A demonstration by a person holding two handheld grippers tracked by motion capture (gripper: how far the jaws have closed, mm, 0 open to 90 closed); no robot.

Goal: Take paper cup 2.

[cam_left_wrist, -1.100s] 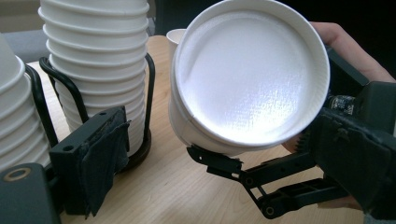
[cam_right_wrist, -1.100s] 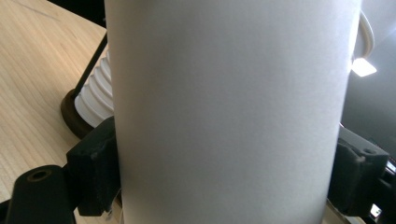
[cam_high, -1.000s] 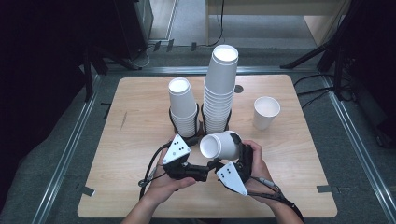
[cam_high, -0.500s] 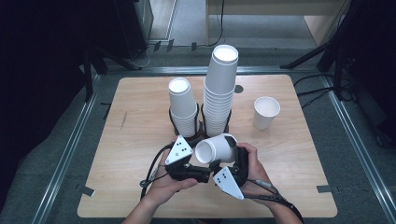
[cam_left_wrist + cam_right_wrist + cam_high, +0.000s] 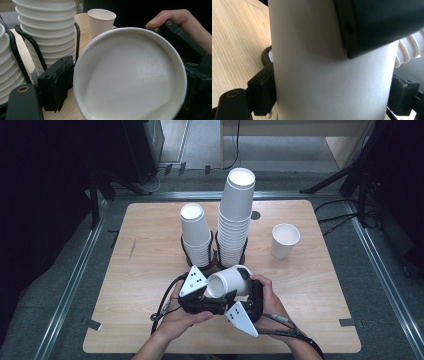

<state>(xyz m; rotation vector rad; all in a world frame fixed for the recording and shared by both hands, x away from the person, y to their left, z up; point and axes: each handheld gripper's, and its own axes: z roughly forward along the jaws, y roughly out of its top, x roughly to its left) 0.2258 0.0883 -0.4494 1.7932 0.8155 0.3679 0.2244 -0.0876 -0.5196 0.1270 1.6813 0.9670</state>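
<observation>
A white paper cup (image 5: 230,281) lies on its side above the table's near middle, mouth towards the left. My right gripper (image 5: 246,289) is shut on its wall, with a jaw on either side (image 5: 332,95). My left gripper (image 5: 212,289) reaches the cup's mouth end. Its jaws have just been closing with the cup (image 5: 132,80) between them. One pad (image 5: 58,85) lies against the rim and the other jaw is hidden behind the cup. The right gripper view shows a black jaw of the left gripper lying on the cup's wall (image 5: 324,75).
Two stacks of white cups stand in black wire holders behind the hands, a short stack (image 5: 196,232) and a tall stack (image 5: 236,215). A single upright cup (image 5: 285,240) stands at the right. The wooden table (image 5: 145,255) has bare room at left and front right.
The held cup has tipped a little further onto its side and sits slightly lower. The right hand has shifted a bit. The left hand has kept its place.
</observation>
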